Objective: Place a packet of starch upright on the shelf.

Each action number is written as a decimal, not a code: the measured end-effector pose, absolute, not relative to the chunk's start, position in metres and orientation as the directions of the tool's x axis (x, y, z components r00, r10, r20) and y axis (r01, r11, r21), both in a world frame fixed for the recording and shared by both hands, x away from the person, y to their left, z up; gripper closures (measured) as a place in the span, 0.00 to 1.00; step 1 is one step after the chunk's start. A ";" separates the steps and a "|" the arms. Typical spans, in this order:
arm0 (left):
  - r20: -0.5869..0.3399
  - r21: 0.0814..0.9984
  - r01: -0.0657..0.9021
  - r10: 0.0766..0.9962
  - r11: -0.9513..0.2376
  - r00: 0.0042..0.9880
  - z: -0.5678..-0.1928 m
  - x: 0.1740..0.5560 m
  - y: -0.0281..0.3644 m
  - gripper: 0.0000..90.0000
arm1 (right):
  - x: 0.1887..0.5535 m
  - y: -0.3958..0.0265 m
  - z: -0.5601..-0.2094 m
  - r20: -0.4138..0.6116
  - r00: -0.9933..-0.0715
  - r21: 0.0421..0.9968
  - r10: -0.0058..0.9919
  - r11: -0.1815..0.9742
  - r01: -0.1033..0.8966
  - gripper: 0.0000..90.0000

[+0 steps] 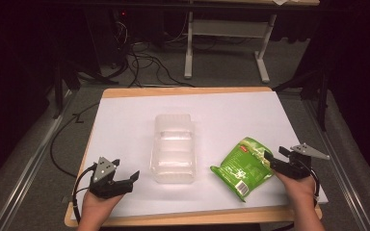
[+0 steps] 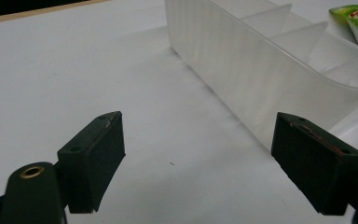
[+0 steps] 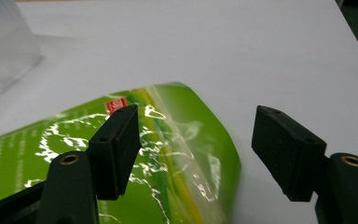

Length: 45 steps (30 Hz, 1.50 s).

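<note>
The right claw (image 3: 193,149) is seen with jaws apart around the edge of a glossy green plastic snack bag (image 3: 168,154), not pressed on it. A small red label is visible on the bag; its white print cannot be read. The left claw (image 2: 198,163) is held apart, empty, just beside a clear plastic compartment box (image 2: 242,70) on the white worktop (image 1: 125,120).

The green packet (image 1: 243,167) is catching the light, its plastic film looking glossy and crinkled. The box (image 1: 173,149) is showing as clear, faintly ribbed plastic, cloudy along its walls. The white sheet (image 1: 125,120) is lying smooth and matt, like paper, with a pale wooden board (image 1: 125,90) edging out around it. The right gripper (image 3: 193,154) is showing matt black pads (image 3: 121,149), its brass-coloured insert (image 3: 69,159) glinting.
</note>
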<state>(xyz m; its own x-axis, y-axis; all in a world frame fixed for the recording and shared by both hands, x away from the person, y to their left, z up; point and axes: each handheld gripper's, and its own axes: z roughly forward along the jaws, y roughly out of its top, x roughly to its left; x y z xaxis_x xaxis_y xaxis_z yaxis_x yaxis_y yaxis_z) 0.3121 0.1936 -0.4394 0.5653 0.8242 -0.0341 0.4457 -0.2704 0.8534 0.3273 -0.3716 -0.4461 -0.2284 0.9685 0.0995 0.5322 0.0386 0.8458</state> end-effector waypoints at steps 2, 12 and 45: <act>-0.032 0.854 0.444 0.824 -0.272 0.566 -0.439 0.312 0.193 0.20 | 0.328 -0.375 -0.450 0.110 -0.213 0.830 0.971 0.028 0.557 0.36; -0.031 0.853 0.444 0.822 -0.275 0.568 -0.439 0.312 0.193 0.20 | 0.335 -0.385 -0.472 0.196 -0.165 0.740 0.967 -0.036 0.671 0.36; -0.017 0.848 0.443 0.820 -0.291 0.572 -0.441 0.312 0.190 0.20 | 0.336 -0.386 -0.478 0.314 -0.239 0.695 0.919 -0.051 0.718 0.79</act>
<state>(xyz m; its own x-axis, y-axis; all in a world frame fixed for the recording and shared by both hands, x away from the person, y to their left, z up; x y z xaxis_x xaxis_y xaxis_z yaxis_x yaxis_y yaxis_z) 0.3120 0.1897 -0.4410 0.5722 0.8200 -0.0172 0.4427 -0.2911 0.8481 0.3361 -0.3855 -0.4784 -0.2387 0.9191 0.3136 0.7177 -0.0505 0.6945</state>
